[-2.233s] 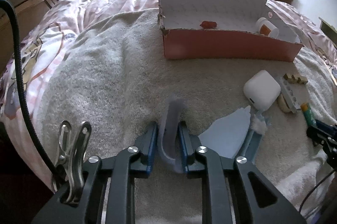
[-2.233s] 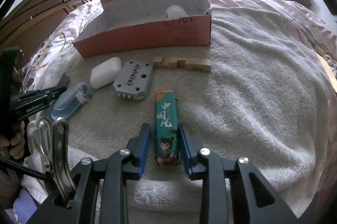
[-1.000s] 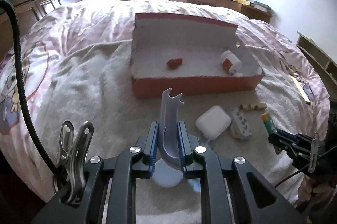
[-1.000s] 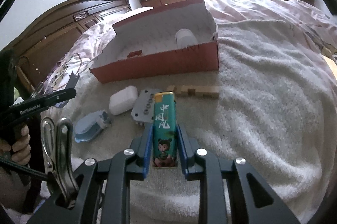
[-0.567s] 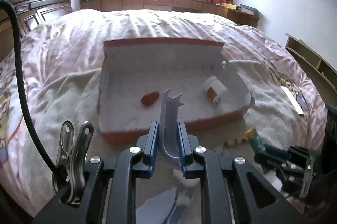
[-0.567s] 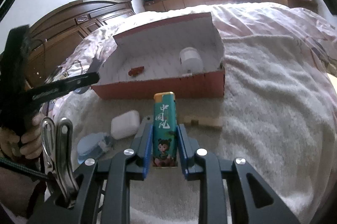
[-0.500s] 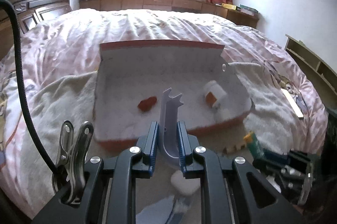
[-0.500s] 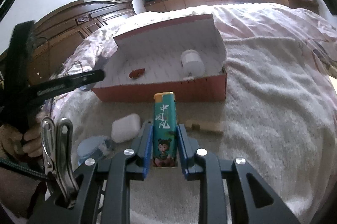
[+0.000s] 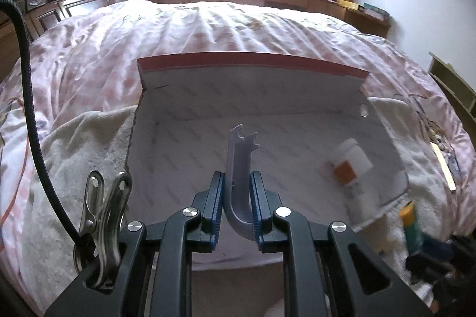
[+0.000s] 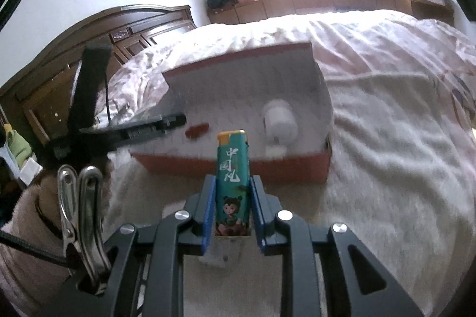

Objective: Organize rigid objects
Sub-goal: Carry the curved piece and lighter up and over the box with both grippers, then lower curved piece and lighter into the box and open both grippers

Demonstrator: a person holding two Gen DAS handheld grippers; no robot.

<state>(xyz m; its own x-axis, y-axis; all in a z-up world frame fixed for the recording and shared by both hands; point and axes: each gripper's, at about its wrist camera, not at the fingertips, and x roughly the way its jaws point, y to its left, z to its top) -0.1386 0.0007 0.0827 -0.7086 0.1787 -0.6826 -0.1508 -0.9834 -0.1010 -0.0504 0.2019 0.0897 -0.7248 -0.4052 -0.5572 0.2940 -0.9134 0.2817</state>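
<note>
Over the open red box (image 9: pixel 250 61), a grey curved plastic piece (image 9: pixel 241 177) is clamped in the left hand-held gripper (image 9: pixel 237 207). A green lighter (image 10: pixel 232 180) is pinched in the right hand-held gripper (image 10: pixel 232 207), seemingly short of the wall; released early, it could be dropped onto the towel (image 10: pixel 386 168) or knocked against the white bottle (image 10: pixel 279 120).

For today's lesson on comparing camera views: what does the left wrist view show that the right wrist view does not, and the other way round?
Only the left wrist view shows the grey curved plastic piece clamped in the left gripper, and the orange label on the white bottle. Only the right wrist view shows the small red object in the box and the cartoon picture on the green lighter held by the right gripper. Both show the red box, the bottle inside it, and the lighter.
</note>
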